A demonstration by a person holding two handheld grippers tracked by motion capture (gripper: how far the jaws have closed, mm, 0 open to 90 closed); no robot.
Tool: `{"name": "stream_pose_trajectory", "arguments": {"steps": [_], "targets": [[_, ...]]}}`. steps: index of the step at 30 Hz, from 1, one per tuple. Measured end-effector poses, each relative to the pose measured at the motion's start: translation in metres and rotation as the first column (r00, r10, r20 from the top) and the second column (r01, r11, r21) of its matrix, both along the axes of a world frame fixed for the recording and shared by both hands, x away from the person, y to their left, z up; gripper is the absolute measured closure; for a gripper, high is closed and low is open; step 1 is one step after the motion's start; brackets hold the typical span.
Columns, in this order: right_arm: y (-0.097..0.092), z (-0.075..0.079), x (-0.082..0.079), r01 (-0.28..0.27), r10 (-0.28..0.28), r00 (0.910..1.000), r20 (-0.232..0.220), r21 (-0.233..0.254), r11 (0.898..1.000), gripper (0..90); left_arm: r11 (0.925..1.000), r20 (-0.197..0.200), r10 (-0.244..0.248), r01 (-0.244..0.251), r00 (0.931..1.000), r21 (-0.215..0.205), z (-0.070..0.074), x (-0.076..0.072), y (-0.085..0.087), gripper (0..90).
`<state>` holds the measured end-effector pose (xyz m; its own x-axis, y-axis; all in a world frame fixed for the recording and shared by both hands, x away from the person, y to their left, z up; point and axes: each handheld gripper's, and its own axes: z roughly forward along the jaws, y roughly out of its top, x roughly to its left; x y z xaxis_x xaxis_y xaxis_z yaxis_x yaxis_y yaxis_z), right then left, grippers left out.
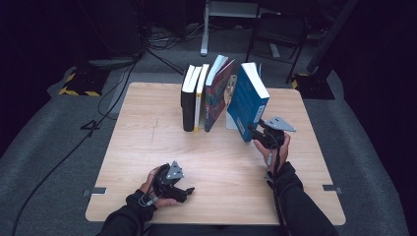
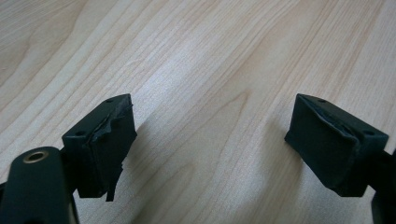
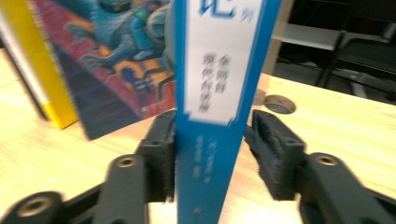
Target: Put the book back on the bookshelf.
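A thick blue book [image 1: 248,101] stands on end at the right of a row of books on the wooden table [image 1: 147,147]. Its blue and white spine [image 3: 212,116] rises between the jaws of my right gripper [image 3: 210,144]. The left pad lies against the spine and the right pad [image 3: 268,149] stands a sliver off it, so the gripper is open around the book. In the high view the right gripper [image 1: 260,132] sits at the book's lower near corner. My left gripper [image 1: 184,191] rests low near the table's front edge, open, with bare wood between its pads [image 2: 107,144].
Left of the blue book lean a book with a colourful cover [image 1: 216,93], a yellow-spined book [image 1: 199,98] and a black one [image 1: 188,101]. A pale upright plate [image 1: 229,120] stands between the colourful book and the blue one. Cables and chairs lie beyond the table.
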<state>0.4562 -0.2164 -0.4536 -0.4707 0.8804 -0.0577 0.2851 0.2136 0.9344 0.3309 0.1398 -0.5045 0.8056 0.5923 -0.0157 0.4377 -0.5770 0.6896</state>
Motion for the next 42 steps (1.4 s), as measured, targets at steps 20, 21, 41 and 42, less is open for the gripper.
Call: {"name": "stream_pose_trajectory", "arguments": {"steps": [20, 21, 41, 42], "targets": [[0.022, -0.002, 0.018, 0.127, -0.126, 0.9915, -0.031, 0.029, 0.991, 60.6, 0.9999, 0.002, -0.011, 0.011, 0.9999, 0.001, 0.000, 0.001, -0.001, 15.3], [0.024, -0.003, 0.019, 0.131, -0.131, 0.9910, -0.029, 0.028, 0.991, 60.6, 0.9999, 0.001, -0.012, 0.012, 0.9999, 0.002, 0.000, 0.001, 0.000, 15.3], [0.029, 0.018, 0.021, 0.110, -0.110, 0.9939, 0.008, -0.008, 0.994, 53.4, 0.9999, 0.000, -0.014, 0.014, 0.9999, 0.001, 0.000, 0.000, 0.000, 15.3], [0.029, 0.018, 0.021, 0.110, -0.110, 0.9939, 0.008, -0.008, 0.994, 53.4, 0.9999, 0.000, -0.015, 0.015, 0.9999, 0.001, 0.000, 0.000, 0.000, 15.3]]}}
